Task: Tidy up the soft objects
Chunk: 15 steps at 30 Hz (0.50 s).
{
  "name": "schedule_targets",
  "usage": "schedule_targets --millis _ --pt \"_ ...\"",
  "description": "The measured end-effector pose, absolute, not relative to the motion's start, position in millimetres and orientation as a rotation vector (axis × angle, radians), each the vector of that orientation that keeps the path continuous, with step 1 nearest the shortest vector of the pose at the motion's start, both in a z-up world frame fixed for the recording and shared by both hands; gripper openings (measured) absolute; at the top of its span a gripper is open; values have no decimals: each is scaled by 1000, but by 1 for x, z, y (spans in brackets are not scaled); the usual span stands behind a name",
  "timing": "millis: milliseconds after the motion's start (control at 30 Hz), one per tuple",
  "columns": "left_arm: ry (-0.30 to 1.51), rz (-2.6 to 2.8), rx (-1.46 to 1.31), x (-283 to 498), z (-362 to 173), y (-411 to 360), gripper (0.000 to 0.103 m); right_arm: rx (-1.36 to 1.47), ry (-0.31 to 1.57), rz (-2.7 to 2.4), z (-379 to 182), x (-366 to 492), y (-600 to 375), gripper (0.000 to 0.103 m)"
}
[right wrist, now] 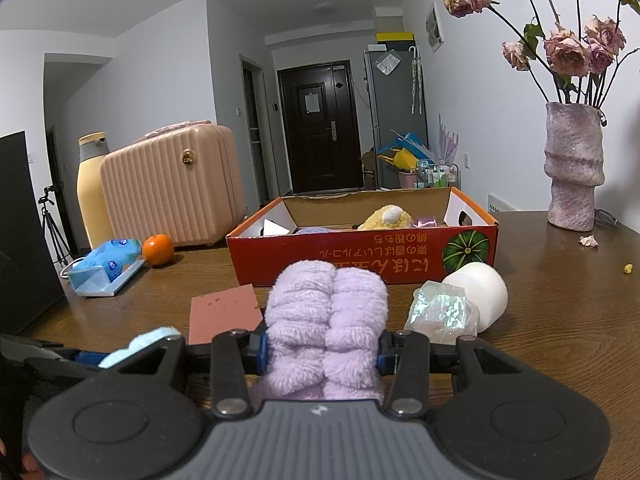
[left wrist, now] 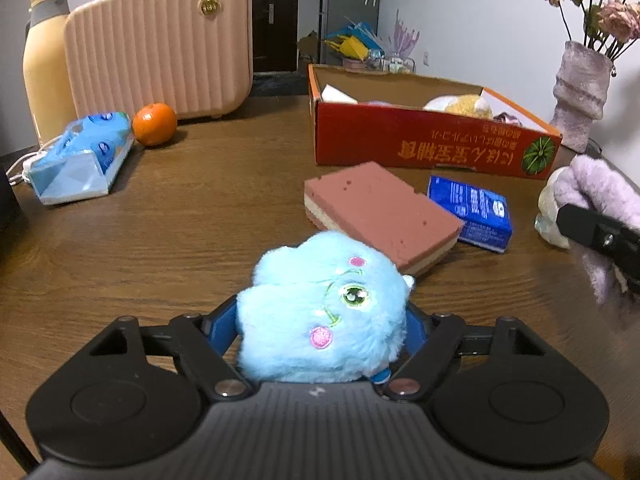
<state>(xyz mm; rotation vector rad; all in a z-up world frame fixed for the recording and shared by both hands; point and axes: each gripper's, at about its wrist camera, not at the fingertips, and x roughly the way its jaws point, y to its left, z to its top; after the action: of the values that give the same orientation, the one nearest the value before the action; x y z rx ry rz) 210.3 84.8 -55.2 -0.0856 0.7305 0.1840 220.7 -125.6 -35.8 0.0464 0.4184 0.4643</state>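
The left gripper [left wrist: 320, 320] has the blue plush [left wrist: 320, 308] between its jaws, low over the worktop [left wrist: 180, 216]; the pads look to be pressing into the fur on both sides, so I read it as clamped on the toy, though the fur hides the contact itself. The right gripper [right wrist: 323, 350] is clamped on the lilac cloth [right wrist: 326, 320], a thick fluffy roll bulging above and below the pads.

Both are light, squashy things. The plush will give under the pads, so the jaws need to bite through the fluff into the stuffed body, about its middle, or it may slip out. The cloth is folded double; gripped across both lobes as it is, it should hold, but a loose end could trail or unroll.

The box [left wrist: 432, 136] stands open at the far side of the worktop, with a yellow plush [left wrist: 466, 106] already inside; it is probably where these go. Its walls are low, so a short lift should clear them.

The sponge [left wrist: 380, 212] lies flat just beyond the blue plush, beside a blue packet [left wrist: 472, 212]. It is springy and light; its long sides are the place to take it. Near the cloth lie a white cylinder [right wrist: 480, 288] and a shiny wrapped lump [right wrist: 442, 312], which a sweep to the box could knock.
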Motion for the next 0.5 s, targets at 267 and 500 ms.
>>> schedule_targets --millis 267,500 --pt "639 191 -75 194 -35 81 79 43 406 463 -36 219 -125 43" --pt "547 188 -67 179 -18 71 79 37 359 451 -33 215 -126 43"
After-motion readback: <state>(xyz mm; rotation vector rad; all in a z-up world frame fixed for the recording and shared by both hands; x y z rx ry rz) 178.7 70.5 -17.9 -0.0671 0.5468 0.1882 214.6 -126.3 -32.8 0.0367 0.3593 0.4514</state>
